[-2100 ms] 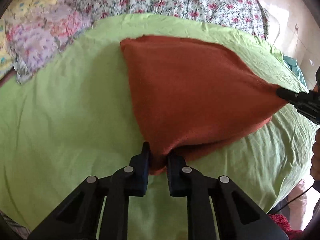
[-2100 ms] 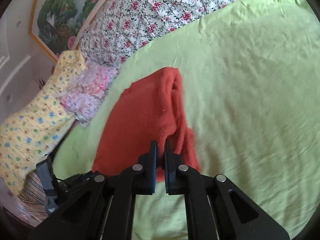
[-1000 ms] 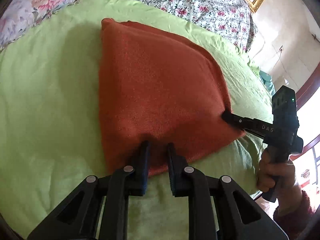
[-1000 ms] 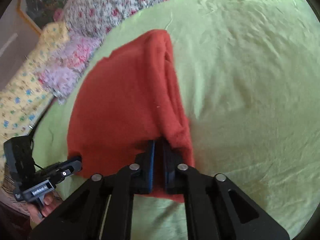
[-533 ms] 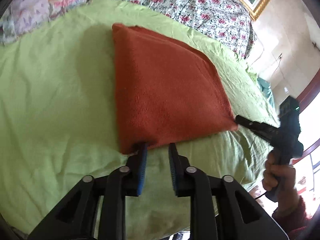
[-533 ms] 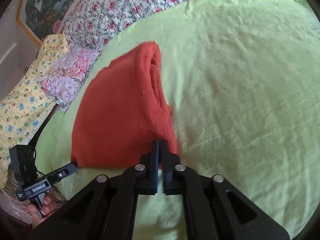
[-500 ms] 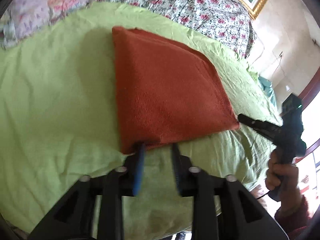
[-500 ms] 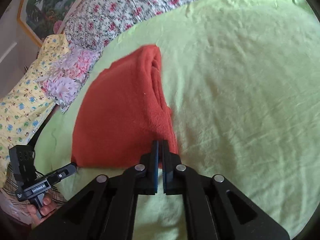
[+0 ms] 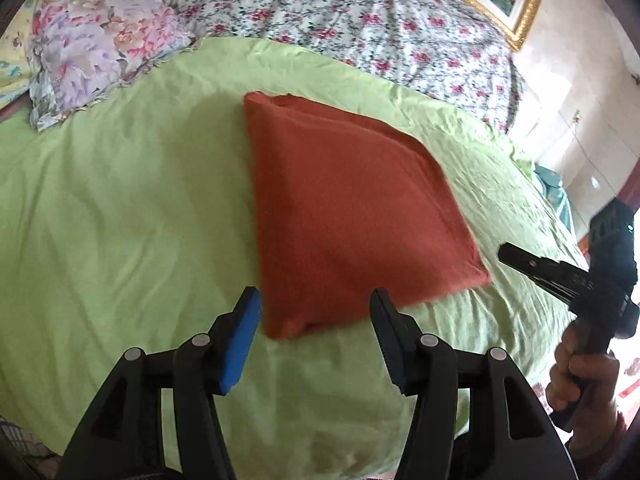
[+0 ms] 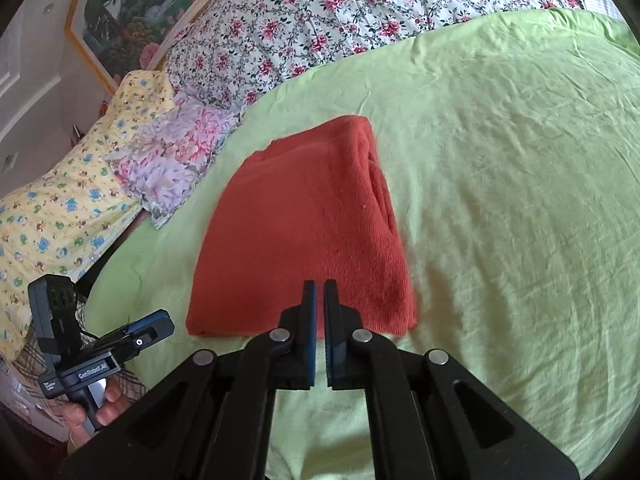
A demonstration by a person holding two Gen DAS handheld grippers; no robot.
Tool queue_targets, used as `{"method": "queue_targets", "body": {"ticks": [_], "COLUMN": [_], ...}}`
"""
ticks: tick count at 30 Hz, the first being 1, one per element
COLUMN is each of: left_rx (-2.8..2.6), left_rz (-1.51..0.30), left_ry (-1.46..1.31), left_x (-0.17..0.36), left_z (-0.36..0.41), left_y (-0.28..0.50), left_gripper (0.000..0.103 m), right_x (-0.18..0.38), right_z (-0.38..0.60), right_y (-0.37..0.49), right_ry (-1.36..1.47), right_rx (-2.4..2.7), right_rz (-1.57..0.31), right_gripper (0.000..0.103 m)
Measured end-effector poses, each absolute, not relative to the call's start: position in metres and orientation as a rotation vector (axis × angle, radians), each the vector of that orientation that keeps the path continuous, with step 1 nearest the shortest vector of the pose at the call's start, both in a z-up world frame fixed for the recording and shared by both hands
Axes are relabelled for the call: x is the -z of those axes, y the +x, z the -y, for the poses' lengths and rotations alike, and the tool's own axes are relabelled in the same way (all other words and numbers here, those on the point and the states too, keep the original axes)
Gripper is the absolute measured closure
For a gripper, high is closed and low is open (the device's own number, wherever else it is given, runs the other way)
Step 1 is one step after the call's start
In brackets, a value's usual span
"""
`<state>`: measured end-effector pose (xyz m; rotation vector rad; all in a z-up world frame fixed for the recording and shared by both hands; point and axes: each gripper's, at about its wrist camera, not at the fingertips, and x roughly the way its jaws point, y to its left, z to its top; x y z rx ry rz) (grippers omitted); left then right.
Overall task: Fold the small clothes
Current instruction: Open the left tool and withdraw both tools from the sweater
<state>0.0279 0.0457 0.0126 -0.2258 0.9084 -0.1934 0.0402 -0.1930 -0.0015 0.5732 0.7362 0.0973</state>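
Observation:
A rust-orange knitted garment lies folded into a flat rectangle on the green bedsheet; it also shows in the right wrist view. My left gripper is open and empty, its jaws wide apart just short of the garment's near corner. My right gripper has its jaws nearly together with nothing between them, just short of the garment's near edge. It also shows at the right of the left wrist view, off the garment's corner. The left gripper shows at the lower left of the right wrist view.
The green sheet covers the bed. A floral duvet lies behind the garment. A floral pillow and a yellow patterned pillow lie at one side. A framed picture hangs on the wall.
Both grippers let go of the garment and drew back from it. The left jaws opened wide. The garment now lies flat and folded on the sheet.

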Motion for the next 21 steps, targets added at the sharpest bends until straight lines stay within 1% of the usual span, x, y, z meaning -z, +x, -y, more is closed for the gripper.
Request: {"method": "queue_targets", "body": {"ticks": [1, 3, 6, 7, 8, 9, 10, 11, 12, 15, 19, 21], "left_rx": [0.183, 0.166, 0.145, 0.132, 0.123, 0.114, 0.105, 0.102, 0.097, 0.080, 0.081, 0.092], "left_rz": [-0.911, -0.920, -0.913, -0.906, -0.902, -0.898, -0.893, -0.891, -0.892, -0.895, -0.906, -0.927], "left_ry": [-0.225, -0.228, -0.231, -0.219, -0.209, -0.196, -0.180, -0.169, -0.155, -0.115, -0.043, -0.014], "left_x": [-0.012, -0.012, -0.013, -0.014, -0.015, -0.014, -0.013, -0.013, -0.011, -0.004, 0.006, 0.014], "left_z": [-0.047, -0.049, -0.048, -0.047, -0.045, -0.043, -0.041, -0.040, -0.038, -0.037, -0.032, -0.028], "left_y": [0.030, 0.034, 0.030, 0.026, 0.022, 0.017, 0.010, 0.006, 0.001, -0.016, -0.033, -0.041], "left_gripper": [0.046, 0.042, 0.036, 0.032, 0.027, 0.024, 0.021, 0.021, 0.021, 0.021, 0.019, 0.019], "right_x": [0.002, 0.002, 0.003, 0.002, 0.002, 0.000, -0.002, -0.003, -0.007, -0.010, -0.007, -0.003], "right_z": [0.192, 0.189, 0.181, 0.175, 0.171, 0.167, 0.163, 0.162, 0.157, 0.149, 0.137, 0.133], "right_y": [0.042, 0.043, 0.043, 0.042, 0.040, 0.037, 0.032, 0.027, 0.017, 0.000, -0.025, -0.032], "right_ry": [0.572, 0.559, 0.546, 0.523, 0.501, 0.468, 0.443, 0.427, 0.396, 0.326, 0.254, 0.235], "right_rx": [-0.099, -0.095, -0.081, -0.086, -0.085, -0.084, -0.080, -0.078, -0.074, -0.082, -0.089, -0.098], "right_rz": [-0.738, -0.745, -0.757, -0.768, -0.774, -0.777, -0.769, -0.754, -0.722, -0.716, -0.714, -0.713], "right_gripper": [0.099, 0.099, 0.098, 0.095, 0.088, 0.080, 0.057, 0.038, 0.035, 0.030, 0.022, 0.020]}}
